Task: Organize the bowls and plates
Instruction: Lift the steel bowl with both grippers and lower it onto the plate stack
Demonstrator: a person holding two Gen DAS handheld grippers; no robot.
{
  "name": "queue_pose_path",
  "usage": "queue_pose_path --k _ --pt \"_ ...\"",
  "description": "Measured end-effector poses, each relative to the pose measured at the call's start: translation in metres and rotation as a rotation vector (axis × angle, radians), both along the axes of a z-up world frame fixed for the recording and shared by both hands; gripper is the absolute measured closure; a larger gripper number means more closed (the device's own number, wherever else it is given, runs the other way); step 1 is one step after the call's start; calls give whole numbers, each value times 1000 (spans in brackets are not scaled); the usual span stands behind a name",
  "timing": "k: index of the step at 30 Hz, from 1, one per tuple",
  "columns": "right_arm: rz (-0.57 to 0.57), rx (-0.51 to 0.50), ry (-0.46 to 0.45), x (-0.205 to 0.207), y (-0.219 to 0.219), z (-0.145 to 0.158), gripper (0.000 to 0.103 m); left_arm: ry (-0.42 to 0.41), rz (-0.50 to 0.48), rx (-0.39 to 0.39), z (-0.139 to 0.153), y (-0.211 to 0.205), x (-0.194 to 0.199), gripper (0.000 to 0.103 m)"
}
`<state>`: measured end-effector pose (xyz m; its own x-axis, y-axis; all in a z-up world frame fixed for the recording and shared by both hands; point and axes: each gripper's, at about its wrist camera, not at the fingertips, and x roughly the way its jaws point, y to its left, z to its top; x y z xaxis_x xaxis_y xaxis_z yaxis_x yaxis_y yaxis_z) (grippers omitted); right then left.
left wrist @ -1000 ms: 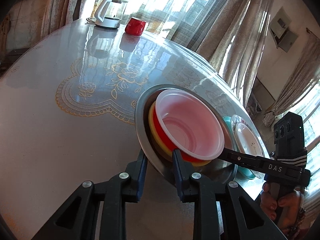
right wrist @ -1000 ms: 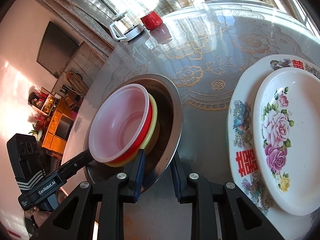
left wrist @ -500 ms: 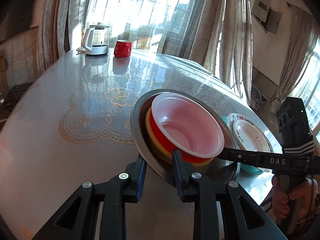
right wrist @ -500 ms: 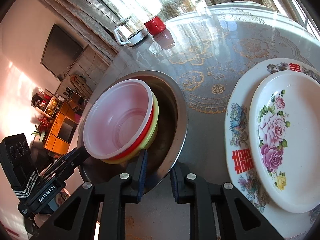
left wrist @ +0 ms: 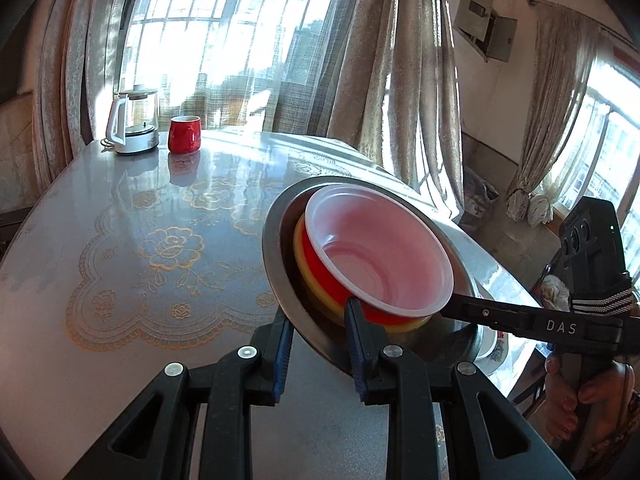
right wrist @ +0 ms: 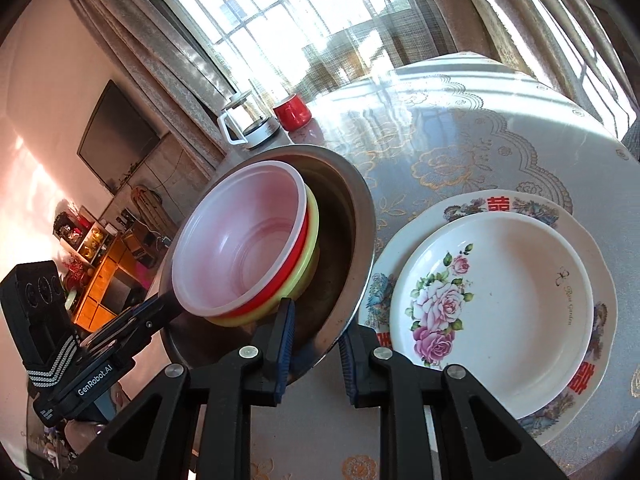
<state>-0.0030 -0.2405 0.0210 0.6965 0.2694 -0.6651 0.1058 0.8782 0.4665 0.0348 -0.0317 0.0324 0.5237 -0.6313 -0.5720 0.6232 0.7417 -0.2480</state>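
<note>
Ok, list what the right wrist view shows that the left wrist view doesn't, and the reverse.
Only the right wrist view: the rose plate stacked on a larger patterned plate, and a wall television.

Only the left wrist view: a wall box and the hand on the other gripper.

Both: the metal basin with nested bowls, clamped at its rim by each gripper, the kettle and the red mug.

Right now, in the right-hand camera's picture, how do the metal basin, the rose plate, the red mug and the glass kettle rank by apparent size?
1. Rose plate and metal basin: look alike; I won't rank them.
2. Glass kettle.
3. Red mug.
Kettle and mug sit farthest away, so they look smaller than they are.
</note>
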Motion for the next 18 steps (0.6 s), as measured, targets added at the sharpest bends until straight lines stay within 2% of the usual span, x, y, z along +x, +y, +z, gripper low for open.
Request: queue_pose_path --k 4,9,18 --pt "-71 -19 -11 -19 -26 6 82 -5 -71 -5 3 -34 -1 77" --pt "-157 -40 8 -38 -53 5 82 32 -148 -10 -7 -73 -5 77" --pt "-255 -40 77 -56 -85 -11 82 114 -205 7 -31 -111 -8 76"
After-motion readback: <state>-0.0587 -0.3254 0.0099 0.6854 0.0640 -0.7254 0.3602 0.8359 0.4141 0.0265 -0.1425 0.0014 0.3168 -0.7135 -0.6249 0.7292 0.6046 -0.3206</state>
